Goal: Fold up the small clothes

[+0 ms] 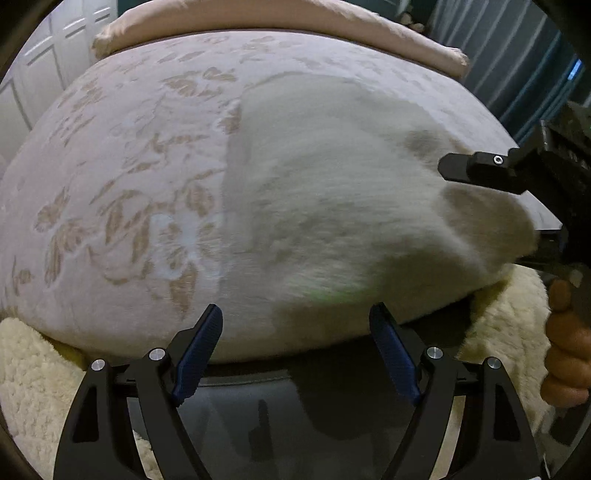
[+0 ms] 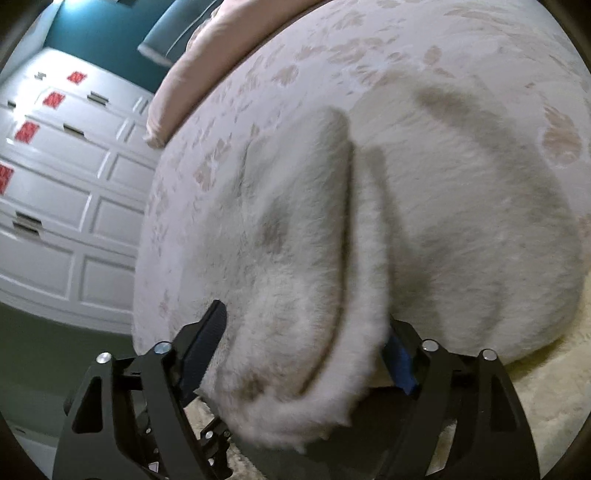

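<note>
**Ana:** Left wrist view first: the left gripper (image 1: pixel 295 350) sits at the near edge of the bed (image 1: pixel 122 155), its blue-padded fingers (image 1: pixel 197 354) spread wide with nothing between them. Beyond them lies the white fluffy garment (image 1: pixel 332 206), spread over the bed's pale floral cover on the right half of the frame.

**Ben:** And the other gripper?

**Ana:** It enters from the right of that view as the right gripper (image 1: pixel 480 170), one dark finger reaching over the garment's far-right corner. From its own camera, the right gripper (image 2: pixel 306 343) has a thick fold of the garment (image 2: pixel 295 258) bunched between its fingers, which look only partly closed on it (motion blur makes the firmness of the grip hard to judge).

**Ben:** What could go wrong from here?

**Ana:** My guess is slippage. The pile is plush and bulky, so a loose pinch could let the lifted edge slide out mid-fold and fall crooked. With the left fingers holding nothing, the rest of the cloth is unanchored and might drag across the cover instead of creasing.

**Ben:** How does the garment itself look?

**Ana:** Soft, cream-white, long-napped fleece with faint tan patches. One flap stands raised, casting a dark shadow on the layer beneath. A cream shaggy blanket (image 1: pixel 33 369) shows below the bed's edge, and a pink pillow (image 1: pixel 258 22) lies at the far side.
</note>
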`<action>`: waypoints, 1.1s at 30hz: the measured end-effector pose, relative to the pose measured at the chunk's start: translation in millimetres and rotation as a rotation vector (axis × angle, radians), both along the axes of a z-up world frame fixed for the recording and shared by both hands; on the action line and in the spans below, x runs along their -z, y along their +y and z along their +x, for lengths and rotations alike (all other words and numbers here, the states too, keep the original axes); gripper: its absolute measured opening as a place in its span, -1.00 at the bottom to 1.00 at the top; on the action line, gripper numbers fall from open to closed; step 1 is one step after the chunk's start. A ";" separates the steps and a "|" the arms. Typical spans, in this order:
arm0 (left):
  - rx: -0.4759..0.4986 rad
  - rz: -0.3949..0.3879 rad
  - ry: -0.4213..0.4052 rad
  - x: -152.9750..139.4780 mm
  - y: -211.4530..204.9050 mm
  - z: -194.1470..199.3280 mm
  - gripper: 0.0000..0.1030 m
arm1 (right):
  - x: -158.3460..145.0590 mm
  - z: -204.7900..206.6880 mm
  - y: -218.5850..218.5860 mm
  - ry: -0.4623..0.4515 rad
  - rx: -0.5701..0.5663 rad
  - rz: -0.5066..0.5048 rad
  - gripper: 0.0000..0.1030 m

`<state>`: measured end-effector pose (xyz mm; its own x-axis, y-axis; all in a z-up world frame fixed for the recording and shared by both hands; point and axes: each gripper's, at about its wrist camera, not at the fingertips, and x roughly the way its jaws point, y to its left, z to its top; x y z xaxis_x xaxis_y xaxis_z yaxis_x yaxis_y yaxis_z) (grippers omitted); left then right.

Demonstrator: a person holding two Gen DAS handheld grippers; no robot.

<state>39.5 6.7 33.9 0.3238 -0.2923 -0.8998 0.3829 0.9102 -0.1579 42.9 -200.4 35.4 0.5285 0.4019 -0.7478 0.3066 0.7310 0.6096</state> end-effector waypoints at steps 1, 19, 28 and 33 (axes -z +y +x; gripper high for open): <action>-0.008 -0.002 0.002 2.2 1.5 3.2 0.53 | -1.3 3.9 4.7 0.001 -0.016 -0.016 -0.07; 0.028 -0.023 0.032 -0.6 -37.8 16.8 -0.02 | 32.6 -47.6 -113.8 -0.039 0.181 -0.056 -0.59; 0.059 -0.218 -0.059 -63.5 -30.4 -5.0 -0.01 | 13.7 -48.0 -116.9 -0.112 0.172 -0.020 -0.23; 0.051 -0.237 -0.096 -81.8 -57.0 2.9 0.17 | 24.8 -14.4 -124.6 -0.071 0.150 0.076 -0.04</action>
